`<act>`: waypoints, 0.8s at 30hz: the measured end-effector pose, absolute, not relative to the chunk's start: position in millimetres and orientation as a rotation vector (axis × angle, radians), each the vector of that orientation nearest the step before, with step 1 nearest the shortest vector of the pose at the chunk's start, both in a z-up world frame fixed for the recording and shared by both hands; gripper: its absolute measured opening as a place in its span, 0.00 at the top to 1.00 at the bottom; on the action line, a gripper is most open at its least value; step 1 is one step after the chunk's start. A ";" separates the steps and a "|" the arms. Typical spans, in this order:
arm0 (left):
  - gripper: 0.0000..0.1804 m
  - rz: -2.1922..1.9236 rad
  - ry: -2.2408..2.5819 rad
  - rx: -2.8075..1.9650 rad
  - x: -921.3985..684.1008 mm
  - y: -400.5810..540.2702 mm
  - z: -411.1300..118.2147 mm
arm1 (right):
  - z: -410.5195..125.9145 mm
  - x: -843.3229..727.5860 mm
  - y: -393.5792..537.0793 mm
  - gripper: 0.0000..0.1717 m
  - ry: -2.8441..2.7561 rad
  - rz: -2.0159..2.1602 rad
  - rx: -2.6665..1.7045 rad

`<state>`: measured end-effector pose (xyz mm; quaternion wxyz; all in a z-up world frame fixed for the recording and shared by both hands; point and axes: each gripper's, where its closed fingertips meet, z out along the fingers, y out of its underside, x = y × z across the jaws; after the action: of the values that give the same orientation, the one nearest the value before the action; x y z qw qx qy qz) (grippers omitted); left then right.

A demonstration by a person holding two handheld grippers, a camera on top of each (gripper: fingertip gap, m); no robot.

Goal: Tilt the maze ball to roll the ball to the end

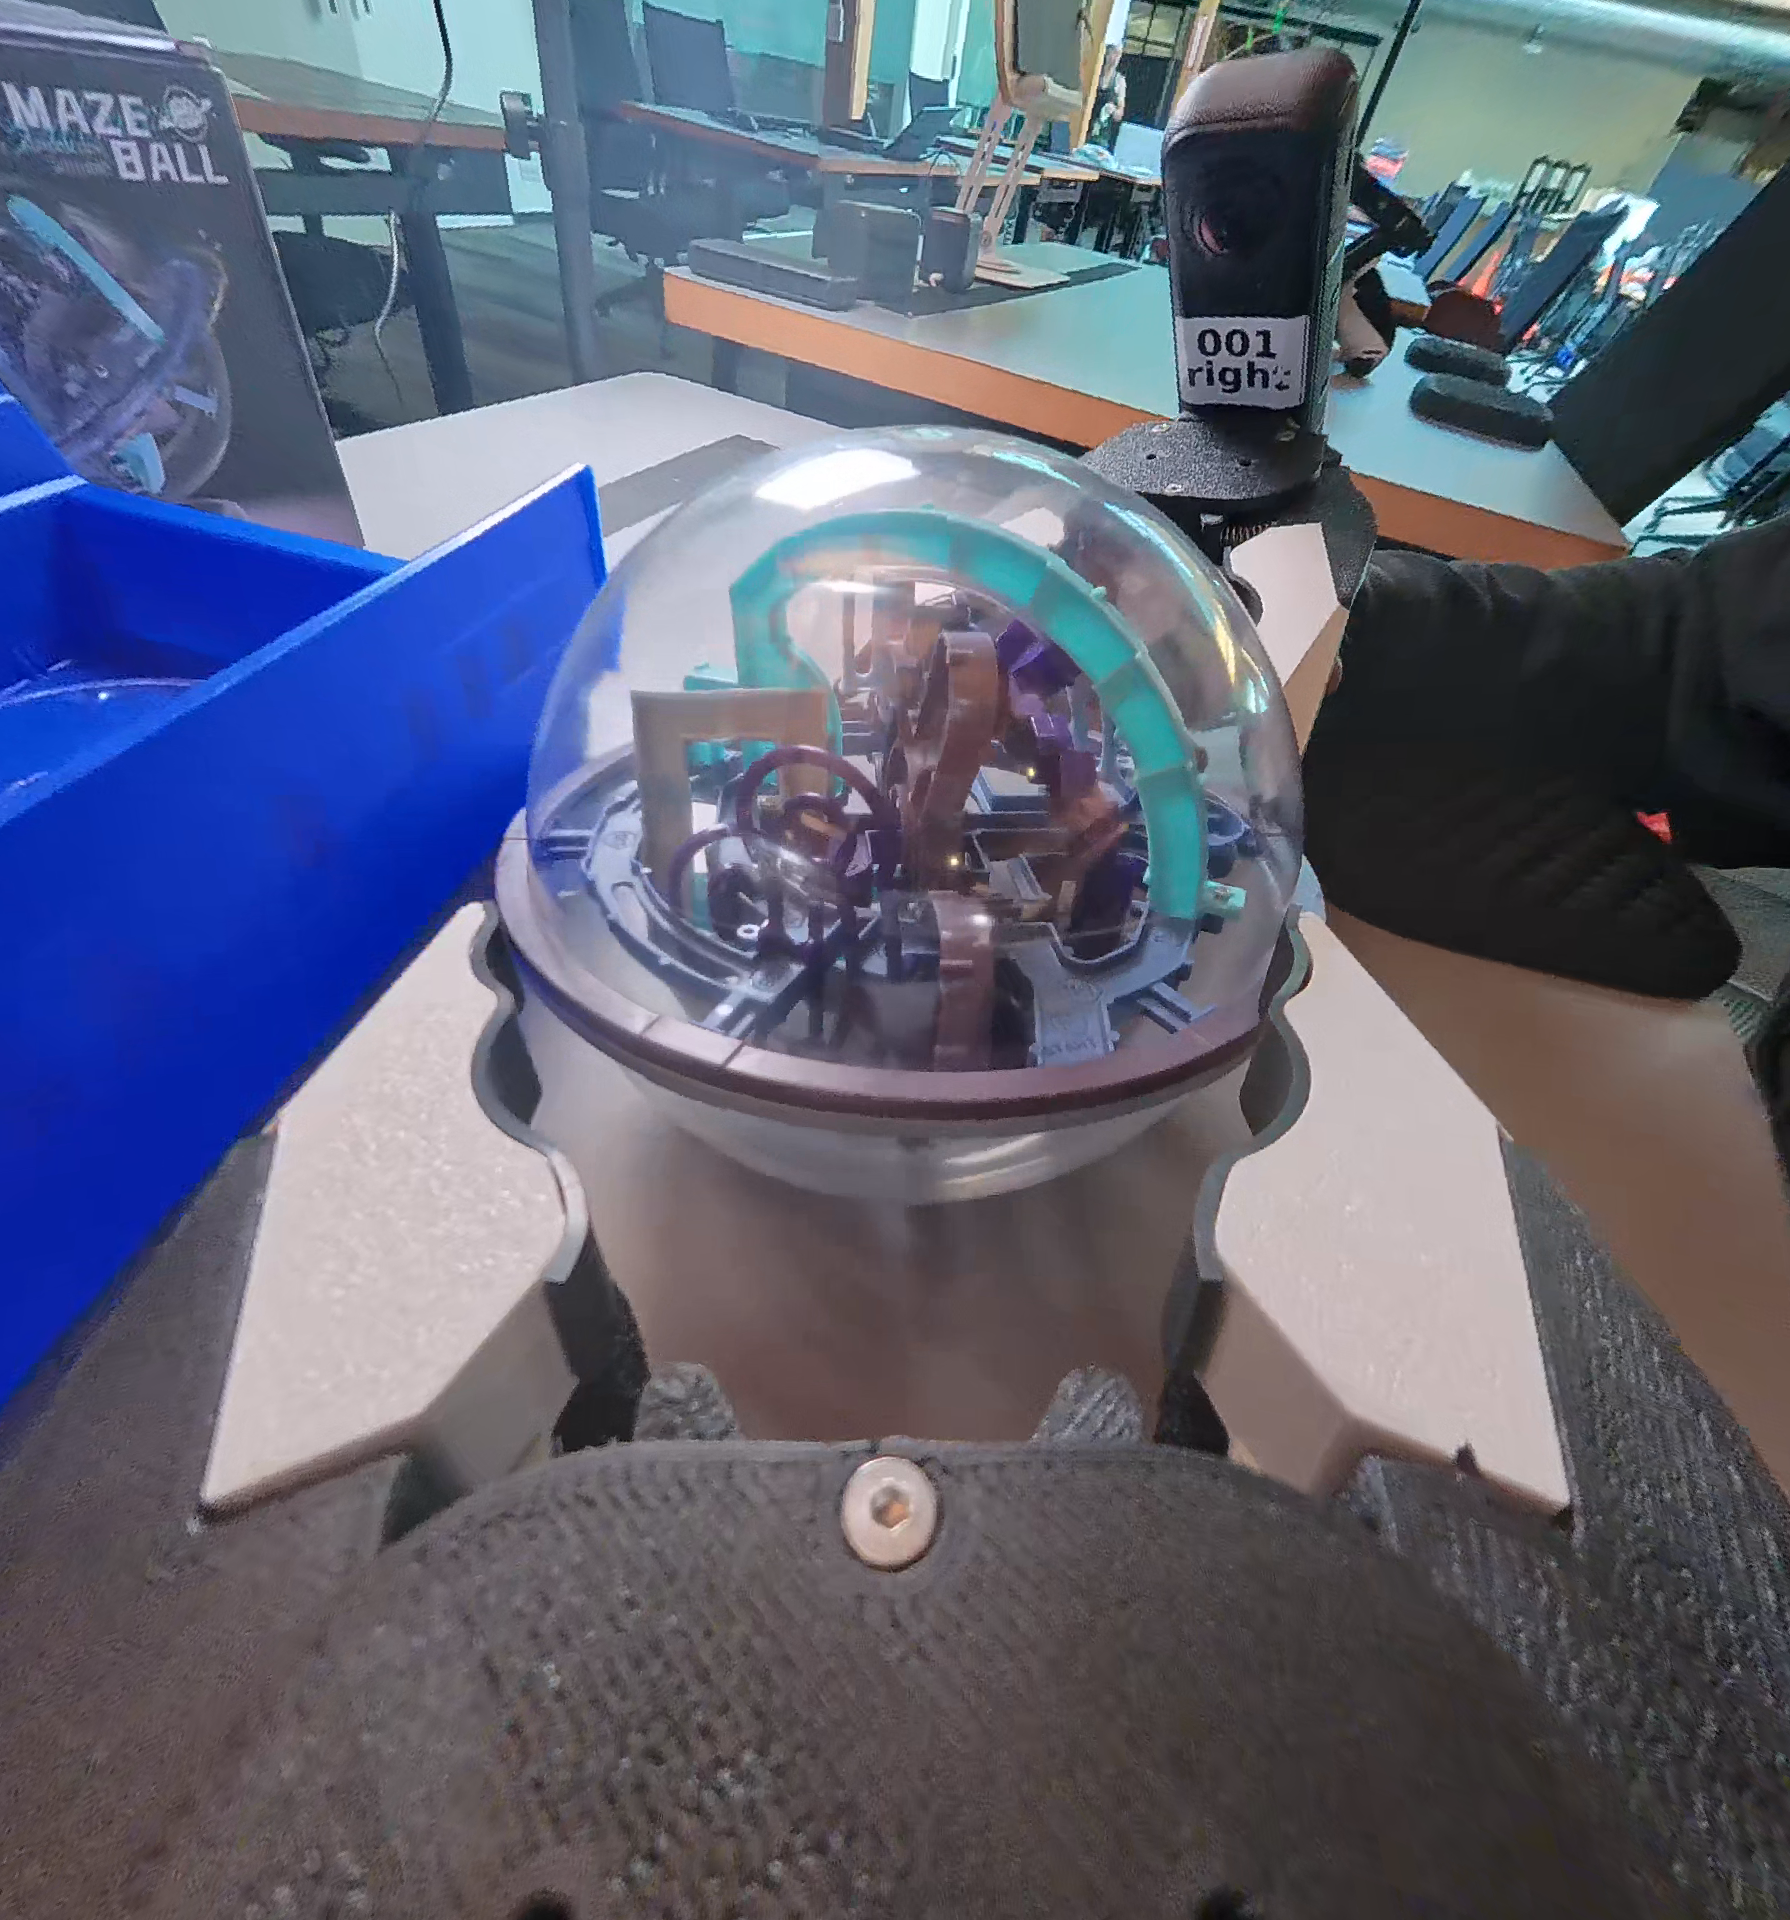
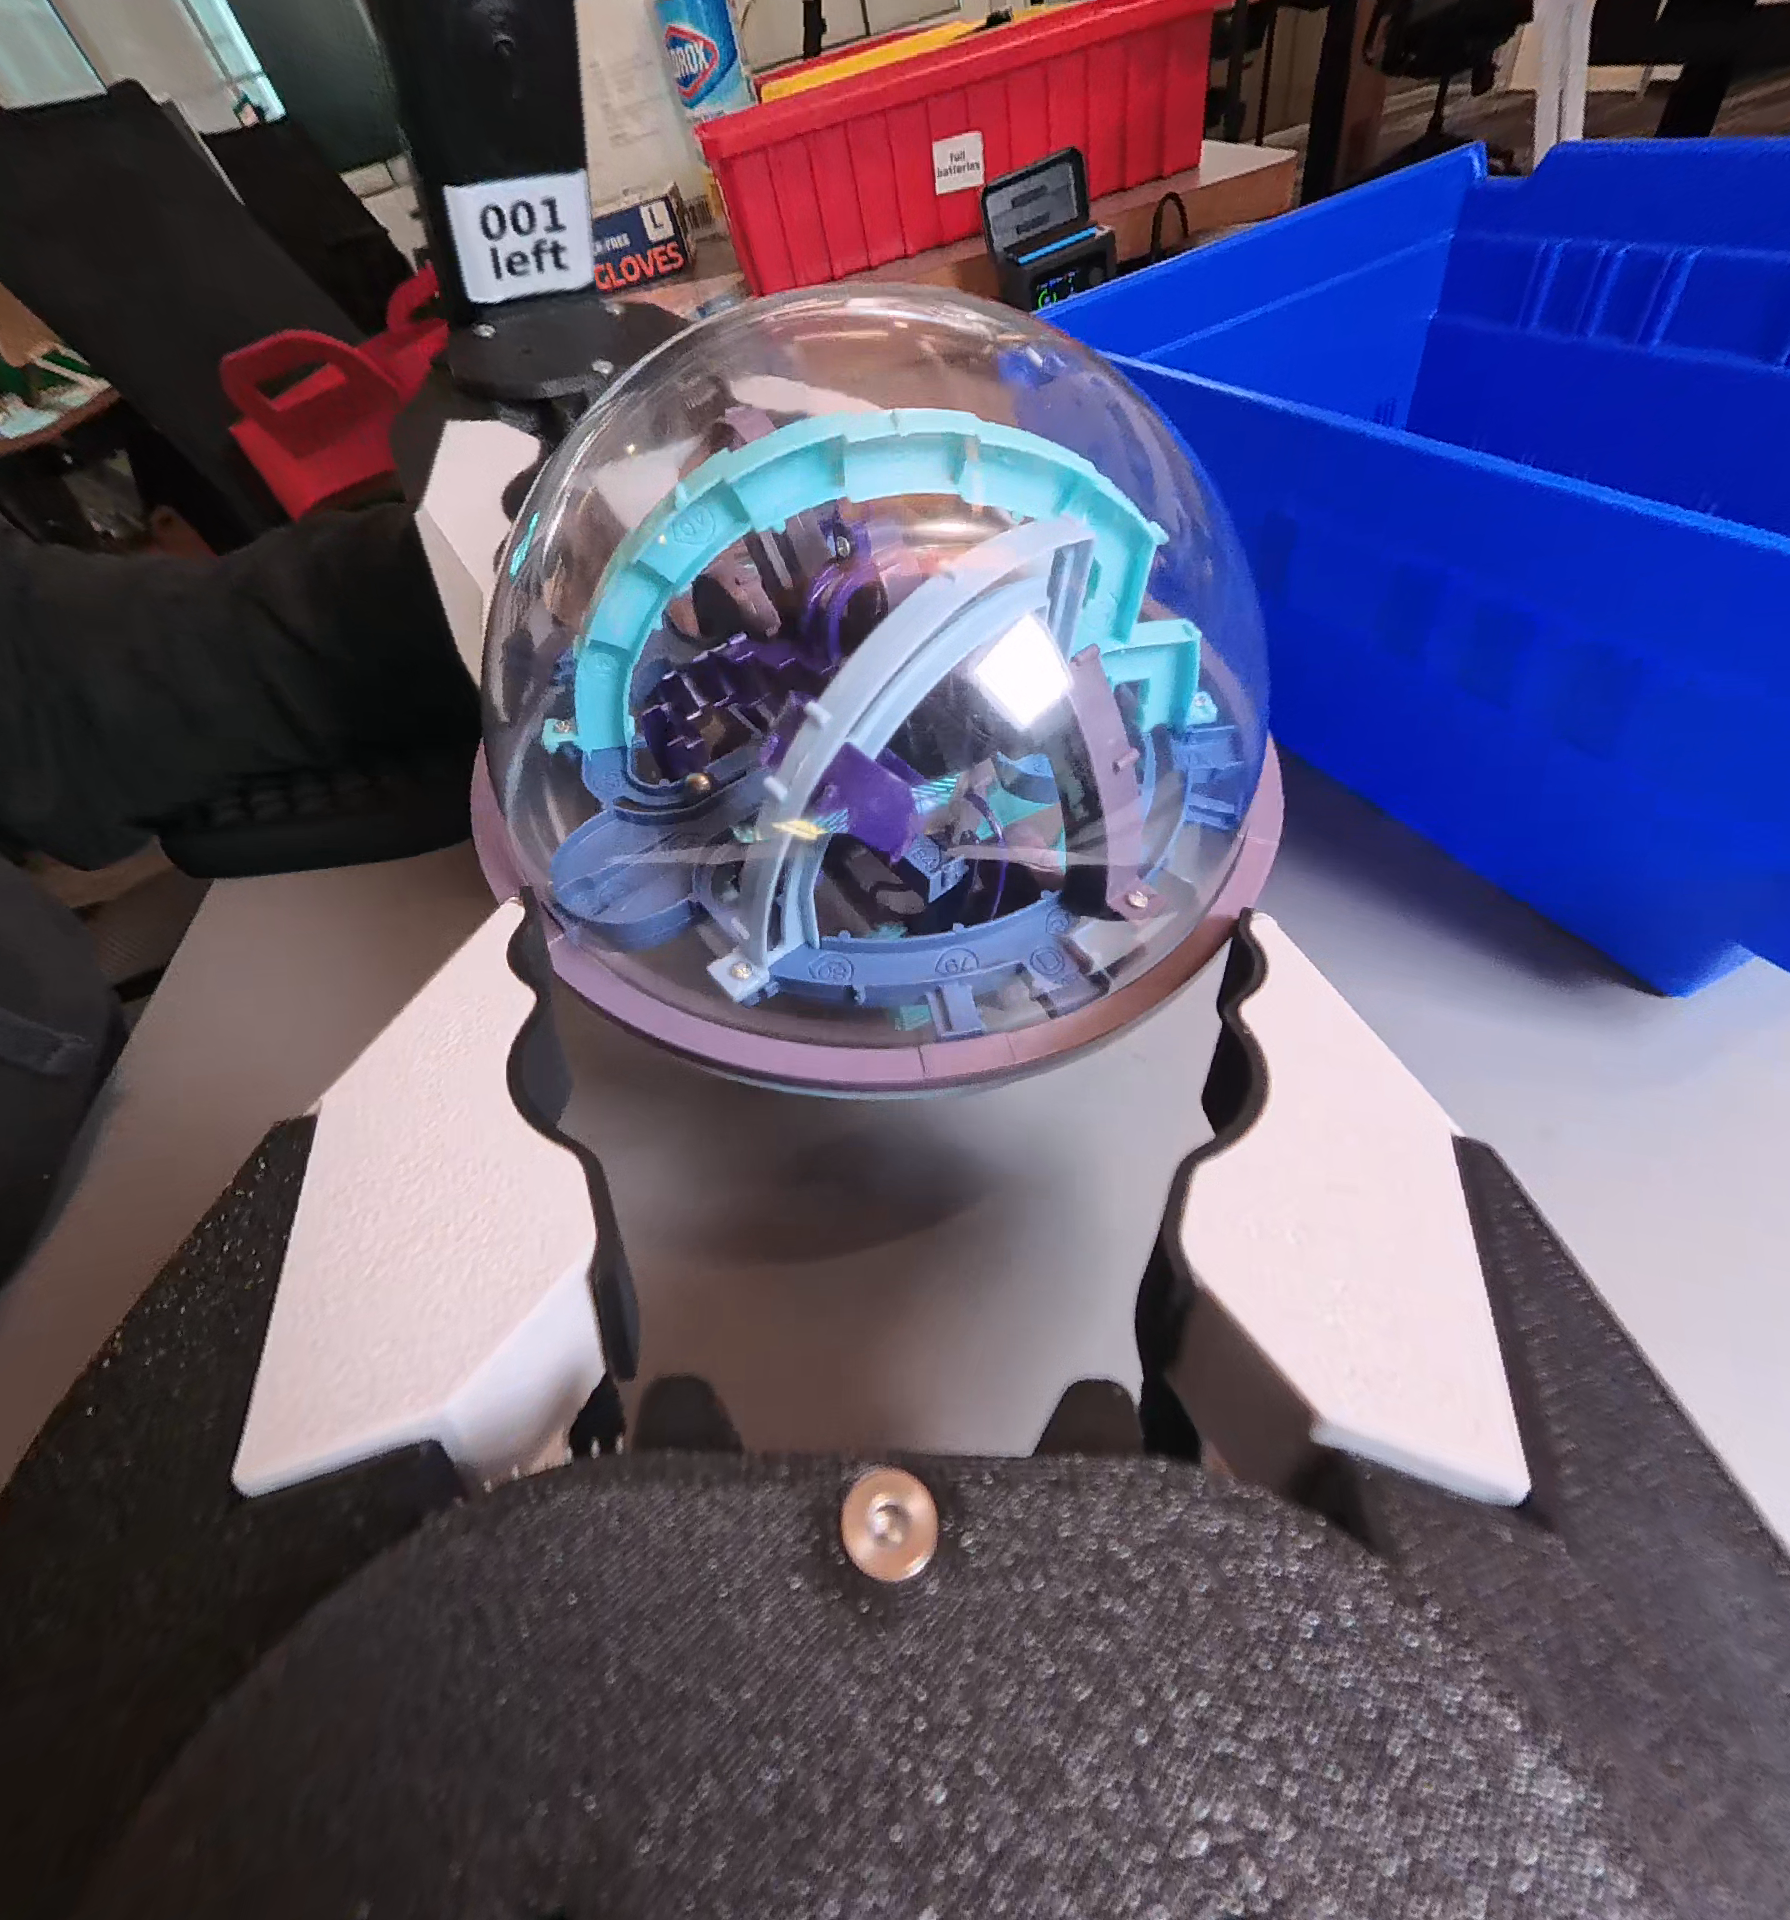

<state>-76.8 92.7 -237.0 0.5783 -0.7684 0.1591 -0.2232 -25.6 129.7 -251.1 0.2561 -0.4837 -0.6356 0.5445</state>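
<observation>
The maze ball [image 1: 901, 790] is a clear sphere with a purple-brown rim band and teal, purple and blue tracks inside. My left gripper [image 1: 891, 997] has a fingertip [image 1: 501, 997] on each side of the band, pressed against it. My right gripper [image 2: 886, 935] grips the same maze ball [image 2: 870, 675] from the opposite side, its fingertips [image 2: 529, 966] also on the band. A small metal ball [image 2: 701, 781] sits on a blue track at the left inside. The ball's underside hangs close over the white table [image 2: 1597, 1091]. The other gripper's camera shows behind the sphere in each view.
A blue bin [image 1: 195, 831] stands close beside the maze ball, also in the right wrist view [image 2: 1545, 675]. The maze ball's box [image 1: 112, 260] stands behind it. A gloved hand [image 1: 1556, 769] holds the right gripper. A red bin [image 2: 953, 135] stands farther back.
</observation>
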 end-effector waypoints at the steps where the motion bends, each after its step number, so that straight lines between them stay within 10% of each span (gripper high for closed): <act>1: 0.23 -0.535 0.369 -1.798 -77.3 91.9 -237.7 | -250.2 -25.8 129.6 0.28 -1.721 1.477 -1.314; 24: 0.24 -0.576 0.417 -1.760 -77.4 86.9 -241.9 | -243.7 -30.2 117.8 0.27 -1.693 1.311 -1.312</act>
<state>-77.4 86.9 -241.9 0.5824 -0.7537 0.1787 -0.2466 -30.2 117.8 -243.7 0.3100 -0.4967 -0.6410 0.4962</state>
